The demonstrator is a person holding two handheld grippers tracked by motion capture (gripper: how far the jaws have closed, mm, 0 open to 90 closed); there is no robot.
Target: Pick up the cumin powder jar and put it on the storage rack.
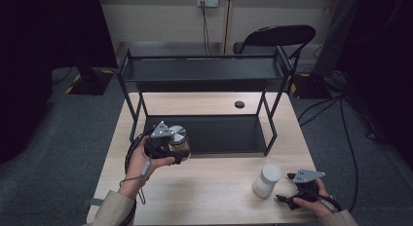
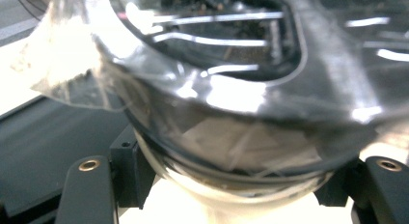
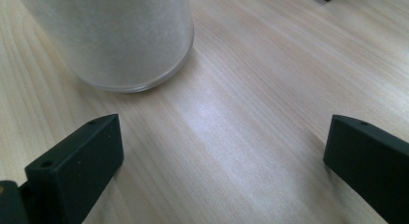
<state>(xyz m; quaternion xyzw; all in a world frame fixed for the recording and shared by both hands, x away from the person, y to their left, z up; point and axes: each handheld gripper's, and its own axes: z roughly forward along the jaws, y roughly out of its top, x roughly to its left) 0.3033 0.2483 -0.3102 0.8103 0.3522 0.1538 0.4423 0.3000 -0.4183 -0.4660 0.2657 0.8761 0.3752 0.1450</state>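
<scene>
Left gripper [image 1: 176, 147] is clamped on a glass jar [image 1: 179, 142] with a silver metal lid [image 1: 177, 134], held up off the table [image 1: 214, 179], in front of the black two-tier rack [image 1: 204, 89]. From above, the jar sits at the gripper's tip, lid facing up, just short of the rack's lower shelf [image 1: 219, 133]. The grey three-cornered plate rides on top of the gripper, right behind the jar.

In the left gripper view the jar [image 2: 231, 113] is wedged between the two black jaws, pads pressed on its sides low down. The glass is too close and blurred to tell the contents; reflections of the rack's bars show in it. The pale table [image 2: 164, 204] sits below the jar, the dark lower shelf [image 2: 43, 147] off to the jaws' left.

Right gripper [image 1: 287, 190] is low over the table at the near right edge, jaws spread wide, nothing between them. A frosted white jar [image 1: 267, 180] stands upright on the table just beside its tip, on the side toward the left gripper. In the right gripper view that jar [image 3: 120, 35] is ahead of the jaws and off to their left, not touching either jaw; bare wood [image 3: 241, 113] lies in the gap.

The two grippers are well apart. A black folding chair [image 1: 275, 38] stands beyond the rack.
</scene>
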